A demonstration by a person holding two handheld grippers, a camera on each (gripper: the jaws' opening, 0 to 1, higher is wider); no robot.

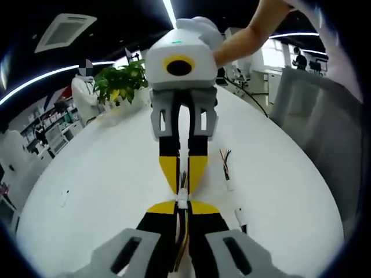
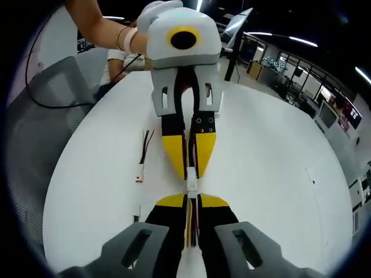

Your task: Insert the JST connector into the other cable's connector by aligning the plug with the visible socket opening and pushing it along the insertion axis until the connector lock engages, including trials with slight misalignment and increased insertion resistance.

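Left tongs [image 1: 183, 204] and right tongs [image 2: 191, 204] each grip a cable, connectors [image 2: 191, 179] touching.

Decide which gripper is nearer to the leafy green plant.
Right. The right gripper, shut on a cable, sits between the leafy green plant and the left gripper, which grips another cable farther back.

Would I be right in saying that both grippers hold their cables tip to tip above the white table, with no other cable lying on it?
Not quite: a spare cable does lie on the white table, as the right gripper view shows. The left gripper and right gripper do meet tip to tip, each shut on its own cable.
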